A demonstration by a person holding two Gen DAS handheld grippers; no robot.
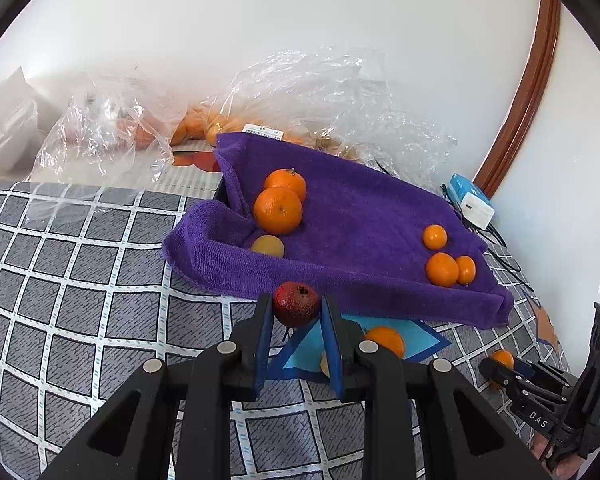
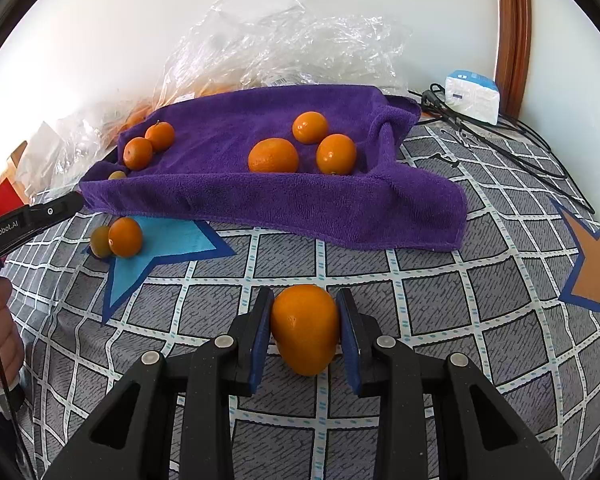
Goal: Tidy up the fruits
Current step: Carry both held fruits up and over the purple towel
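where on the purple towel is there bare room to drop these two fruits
The middle of the purple towel is bare, between the two oranges at its left end and the three oranges toward the right. The front fold is bare too. Both ends are crowded, and a yellowish fruit sits in the left corner.

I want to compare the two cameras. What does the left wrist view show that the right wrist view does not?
Only the left wrist view shows the dark red fruit gripped in the left tool. Only the right wrist view shows the orange star on the cover. Both show the purple towel carrying oranges, the blue star, the plastic bags and the orange gripped in the right tool.
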